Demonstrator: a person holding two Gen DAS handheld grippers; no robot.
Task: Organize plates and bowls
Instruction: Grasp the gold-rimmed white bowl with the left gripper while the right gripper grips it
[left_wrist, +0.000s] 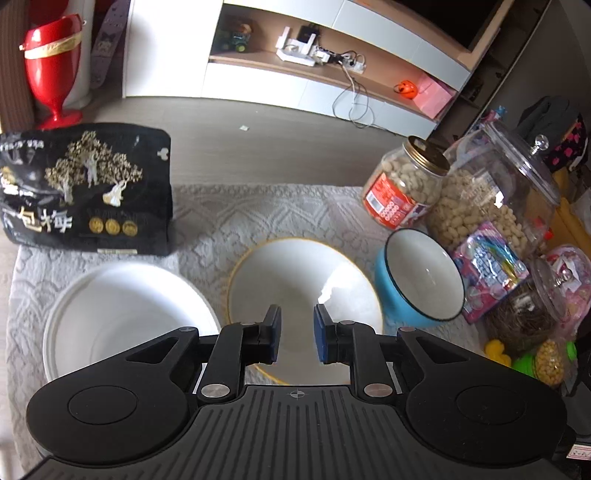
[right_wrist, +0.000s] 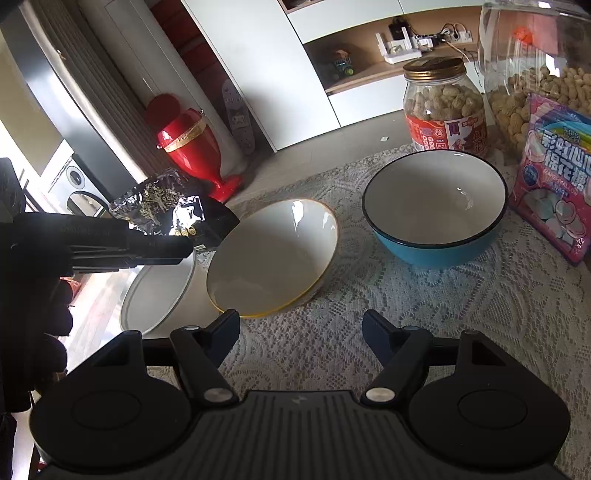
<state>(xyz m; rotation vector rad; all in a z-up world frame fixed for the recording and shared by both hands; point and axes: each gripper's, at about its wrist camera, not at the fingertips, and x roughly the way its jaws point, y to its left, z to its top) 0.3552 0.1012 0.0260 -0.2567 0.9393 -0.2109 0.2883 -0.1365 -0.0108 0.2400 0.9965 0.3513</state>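
Observation:
A white bowl with a yellow rim (left_wrist: 295, 280) sits mid-table, tilted in the right wrist view (right_wrist: 273, 258). A plain white bowl (left_wrist: 122, 317) lies left of it (right_wrist: 159, 295). A blue bowl with a white inside (left_wrist: 421, 277) stands to the right (right_wrist: 436, 214). My left gripper (left_wrist: 297, 334) hovers over the yellow-rimmed bowl's near side, jaws partly open and empty. My right gripper (right_wrist: 300, 332) is wide open and empty above the lace cloth, in front of the bowls. The left gripper shows side-on in the right wrist view (right_wrist: 147, 247).
A black snack bag (left_wrist: 85, 188) stands at the back left. Jars of peanuts (left_wrist: 406, 184) (right_wrist: 445, 107), a large clear jar (left_wrist: 495, 192) and a pink marshmallow pack (right_wrist: 554, 181) crowd the right side. A red vase (right_wrist: 192, 147) stands on the floor beyond.

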